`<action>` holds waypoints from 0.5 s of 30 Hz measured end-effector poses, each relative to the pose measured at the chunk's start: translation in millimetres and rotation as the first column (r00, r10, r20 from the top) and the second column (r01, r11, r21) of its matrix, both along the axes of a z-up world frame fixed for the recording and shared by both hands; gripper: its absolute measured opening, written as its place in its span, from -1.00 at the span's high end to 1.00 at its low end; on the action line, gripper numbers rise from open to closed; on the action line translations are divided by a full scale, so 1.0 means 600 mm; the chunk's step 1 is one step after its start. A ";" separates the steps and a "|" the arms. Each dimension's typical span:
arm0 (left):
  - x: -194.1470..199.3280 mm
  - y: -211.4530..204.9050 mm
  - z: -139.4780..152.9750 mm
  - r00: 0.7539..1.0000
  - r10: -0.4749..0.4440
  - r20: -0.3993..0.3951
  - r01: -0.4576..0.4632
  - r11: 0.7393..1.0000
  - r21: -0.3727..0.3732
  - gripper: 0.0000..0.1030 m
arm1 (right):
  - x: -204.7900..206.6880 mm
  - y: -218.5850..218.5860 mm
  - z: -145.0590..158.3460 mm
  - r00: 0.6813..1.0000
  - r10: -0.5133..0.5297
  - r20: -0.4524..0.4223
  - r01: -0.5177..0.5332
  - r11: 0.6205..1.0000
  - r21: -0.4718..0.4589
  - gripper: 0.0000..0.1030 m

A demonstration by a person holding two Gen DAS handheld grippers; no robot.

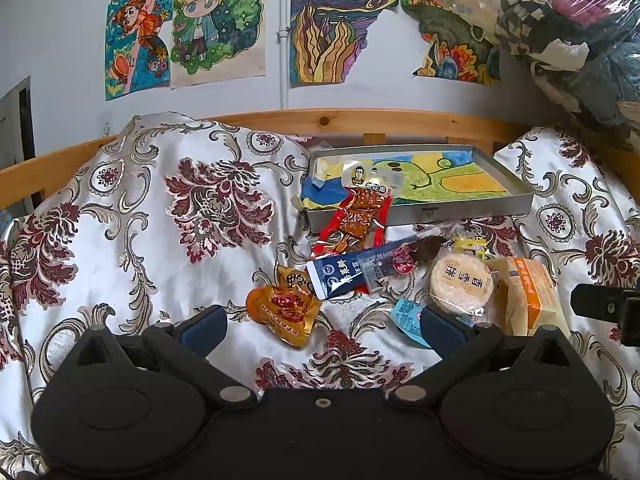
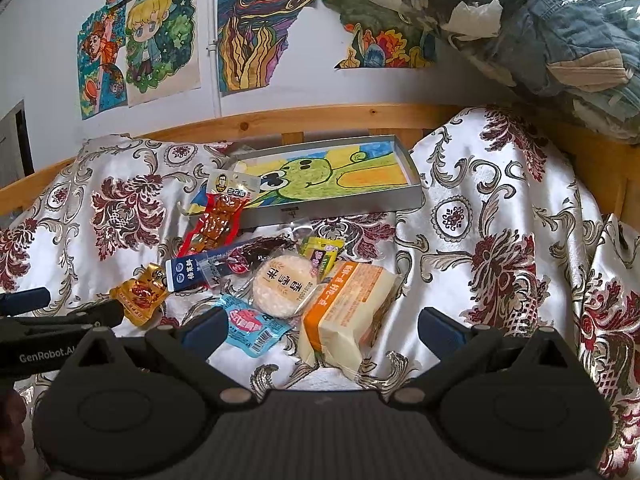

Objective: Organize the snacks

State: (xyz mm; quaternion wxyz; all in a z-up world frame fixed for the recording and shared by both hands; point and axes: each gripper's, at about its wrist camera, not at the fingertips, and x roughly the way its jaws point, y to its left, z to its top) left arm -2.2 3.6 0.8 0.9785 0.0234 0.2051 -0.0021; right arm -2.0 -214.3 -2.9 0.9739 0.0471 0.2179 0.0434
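**Observer:** How far along are we?

**Operator:** Early, by my reading. Left to right on the bedspread (image 1: 120, 240): my left gripper (image 1: 322, 322) has its fingers (image 1: 204, 326) spread wide with nothing between them, hovering just short of the amber pouch (image 1: 282, 308). Next comes the red strip pack (image 1: 356, 216), its top end propped over the near rim of the grey tray (image 1: 460, 209) and the rest hanging outside. Then the navy stick pack (image 1: 352, 272), the pale blue sachet (image 2: 250, 326), the round rice cracker (image 2: 282, 286), the small yellow packet (image 2: 322, 254) and the orange-and-cream bar (image 2: 348, 312), all loose in a heap on the bed.

**Observer:** And the right side?

**Operator:** My right gripper (image 2: 322, 326) is likewise wide apart and holding nothing, poised over the near end of the bar.

**Observer:** Anything fully in the tray?

**Operator:** Nothing I can see; its drawing-lined floor is bare apart from that one overlapping end. I judge that all seven packs remain to be placed.
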 end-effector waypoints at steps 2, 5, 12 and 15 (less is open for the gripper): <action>-0.001 0.000 -0.002 1.000 0.001 0.000 -0.001 1.000 0.001 -0.99 | 0.000 0.000 0.000 1.000 0.000 -0.002 0.000 1.000 0.004 -1.00; -0.001 0.000 -0.001 1.000 0.000 -0.001 0.000 1.000 0.000 -0.99 | 0.000 -0.001 -0.001 1.000 0.002 -0.008 -0.002 1.000 0.021 -1.00; -0.002 0.001 -0.004 1.000 -0.002 -0.002 0.002 1.000 -0.004 -0.99 | 0.000 0.000 0.000 1.000 0.004 -0.013 -0.003 1.000 0.014 -1.00; -0.002 0.001 -0.004 1.000 -0.002 -0.003 0.002 1.000 -0.004 -0.99 | 0.001 0.000 0.000 1.000 0.002 -0.017 -0.002 1.000 0.012 -1.00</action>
